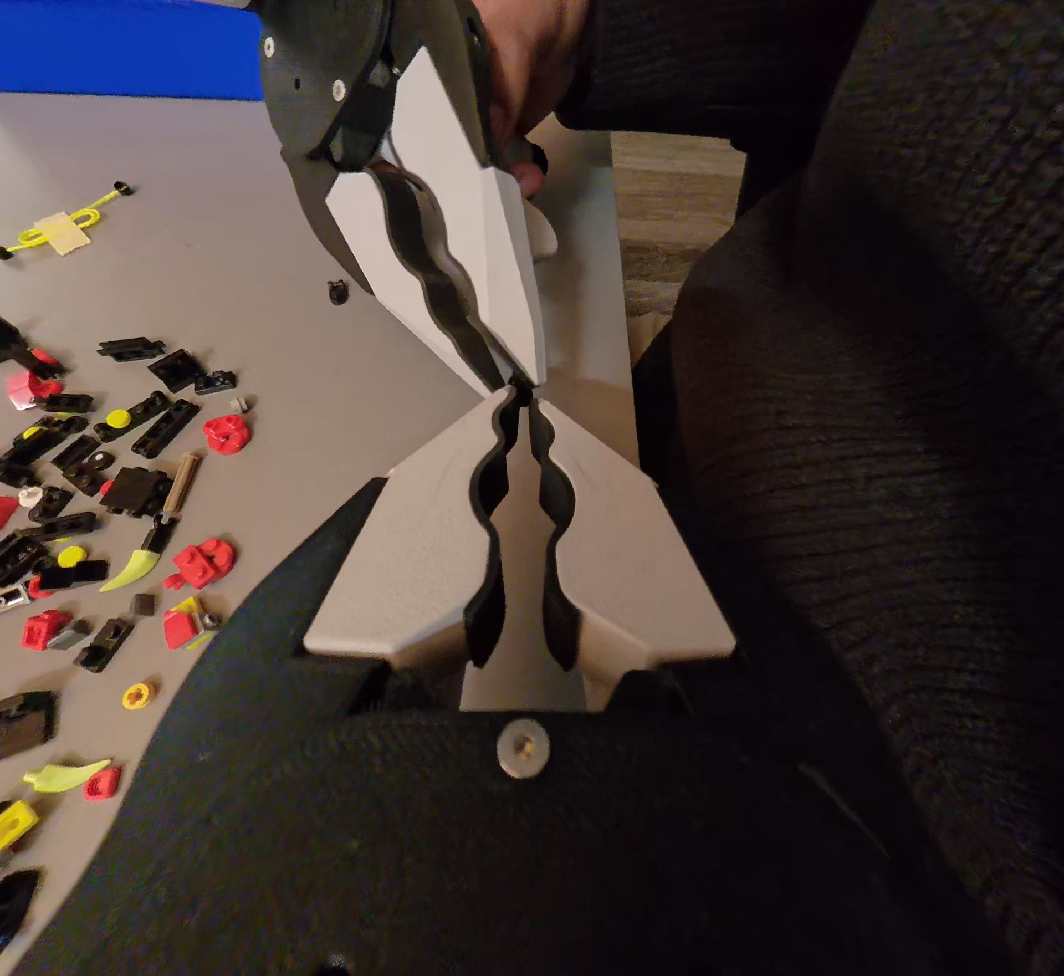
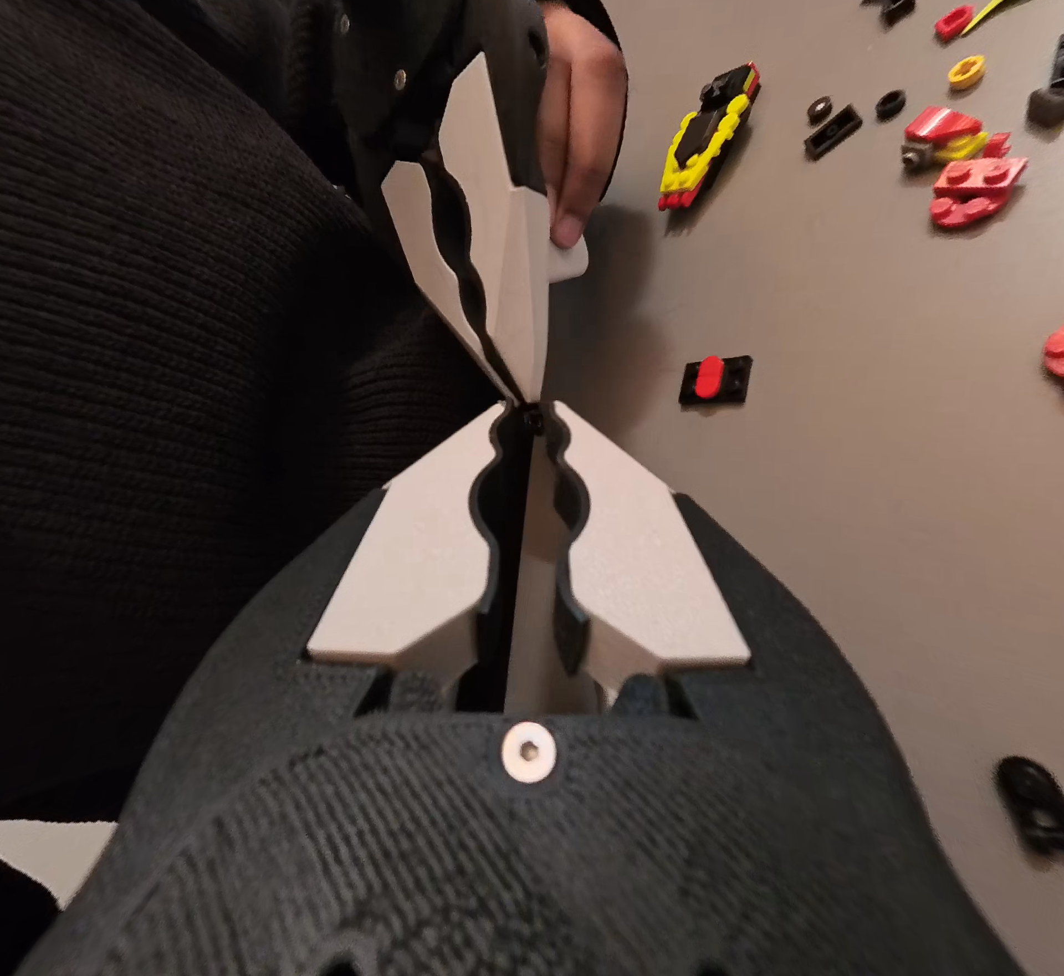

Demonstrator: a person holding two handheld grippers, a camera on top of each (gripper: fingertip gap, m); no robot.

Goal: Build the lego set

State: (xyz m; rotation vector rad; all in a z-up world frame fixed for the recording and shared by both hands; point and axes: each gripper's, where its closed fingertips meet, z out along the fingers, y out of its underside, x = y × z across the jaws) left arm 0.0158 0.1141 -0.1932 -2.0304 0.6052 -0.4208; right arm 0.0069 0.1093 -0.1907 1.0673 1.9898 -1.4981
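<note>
My two grippers meet tip to tip above the near edge of the grey table (image 1: 259,257). A small black piece (image 1: 521,394) sits right at the meeting point. My left gripper (image 1: 521,402) is shut, and its tips pinch the edge of the piece. In the right wrist view the left gripper (image 2: 527,398) comes down from above with its fingertips together on the small black piece (image 2: 534,420). My right gripper (image 2: 529,413) has its jaws a little apart around the piece, with a gap showing on one side. It also reaches down from the top of the left wrist view (image 1: 518,381).
Many loose black, red and yellow bricks (image 1: 144,459) lie on the table to one side. There is also a yellow-and-black built part (image 2: 705,136) and a black plate with a red piece (image 2: 714,379). A person's dark knitted sleeve (image 1: 863,430) lies close beside the grippers. The table edge (image 1: 624,315) is just beyond them. Left and right tips are no more than a few centimetres apart.
</note>
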